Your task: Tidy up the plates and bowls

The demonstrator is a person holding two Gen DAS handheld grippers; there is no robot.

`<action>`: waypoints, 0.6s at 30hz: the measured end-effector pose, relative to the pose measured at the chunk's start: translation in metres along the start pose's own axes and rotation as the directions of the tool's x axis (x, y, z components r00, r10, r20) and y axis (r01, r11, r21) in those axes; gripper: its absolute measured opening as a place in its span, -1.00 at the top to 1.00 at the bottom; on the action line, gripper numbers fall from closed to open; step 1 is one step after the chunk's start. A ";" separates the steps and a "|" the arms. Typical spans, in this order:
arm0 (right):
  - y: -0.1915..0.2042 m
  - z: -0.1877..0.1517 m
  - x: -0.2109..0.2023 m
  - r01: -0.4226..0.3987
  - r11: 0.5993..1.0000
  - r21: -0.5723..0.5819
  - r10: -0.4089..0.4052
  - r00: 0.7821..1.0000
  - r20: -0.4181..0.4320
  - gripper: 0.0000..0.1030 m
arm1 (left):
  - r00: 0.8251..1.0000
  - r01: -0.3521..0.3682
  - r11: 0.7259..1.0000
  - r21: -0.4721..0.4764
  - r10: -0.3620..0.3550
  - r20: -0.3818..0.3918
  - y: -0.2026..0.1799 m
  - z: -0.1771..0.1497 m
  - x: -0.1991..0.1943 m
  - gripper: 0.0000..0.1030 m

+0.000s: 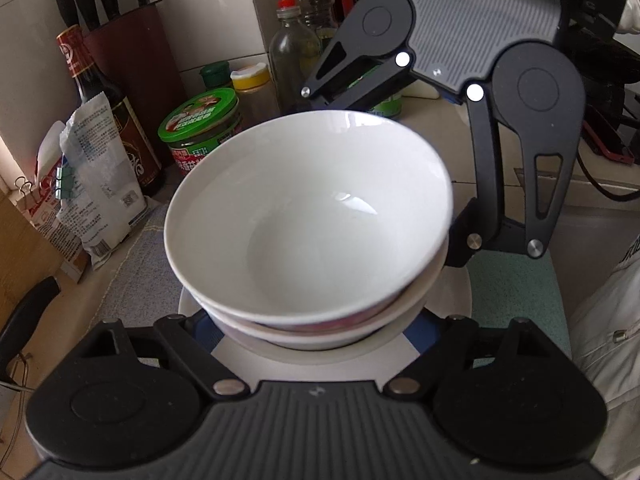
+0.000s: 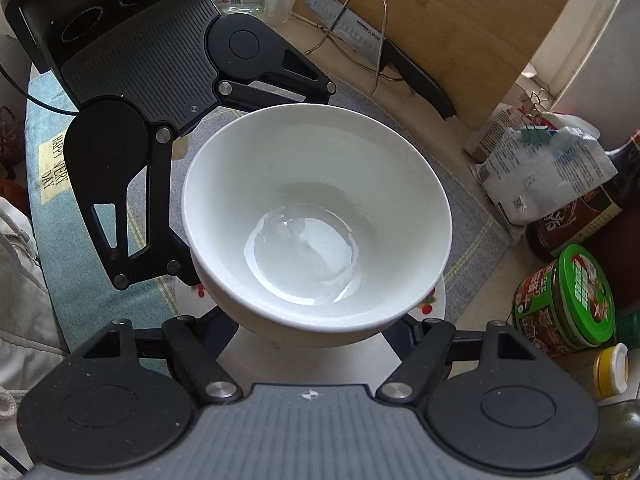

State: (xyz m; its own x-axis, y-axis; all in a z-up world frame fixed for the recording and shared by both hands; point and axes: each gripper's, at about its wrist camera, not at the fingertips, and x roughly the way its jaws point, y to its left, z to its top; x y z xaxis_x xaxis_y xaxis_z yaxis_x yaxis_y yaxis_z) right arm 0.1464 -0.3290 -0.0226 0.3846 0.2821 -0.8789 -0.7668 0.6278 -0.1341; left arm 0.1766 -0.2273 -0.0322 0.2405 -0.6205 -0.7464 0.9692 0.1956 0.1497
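Observation:
A white bowl sits tilted on top of a second white bowl, which rests on a white plate. The same top bowl fills the right wrist view, over a plate with a red pattern. My left gripper is at the near side of the stack, its jaws spread wide around the bowls, fingertips hidden beneath. My right gripper comes from the opposite side, also spread wide around the stack, and shows in the left wrist view. Whether either touches the bowls is hidden.
Behind the stack stand a green-lidded jar, oil and sauce bottles, a knife block and paper bags. A cleaver leans on a wooden cutting board. A cloth mat covers the counter.

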 end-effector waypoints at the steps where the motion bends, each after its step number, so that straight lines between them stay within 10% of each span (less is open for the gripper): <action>1: -0.002 -0.001 0.001 -0.004 1.000 0.000 0.004 1.000 -0.001 -0.57 | 1.000 0.001 1.000 -0.006 -0.001 -0.005 0.001 0.001 0.003 -0.73; 18: -0.011 -0.003 0.014 -0.037 0.999 -0.010 0.038 0.999 0.016 -0.57 | 0.999 -0.007 0.999 -0.052 0.004 -0.048 0.005 -0.001 0.009 -0.73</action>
State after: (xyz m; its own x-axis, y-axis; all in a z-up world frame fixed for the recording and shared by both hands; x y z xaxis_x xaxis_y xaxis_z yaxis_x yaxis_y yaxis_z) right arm 0.1594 -0.3340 -0.0350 0.3639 0.3174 -0.8757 -0.7857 0.6095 -0.1056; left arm 0.1839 -0.2310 -0.0391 0.2420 -0.5825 -0.7760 0.9634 0.2392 0.1208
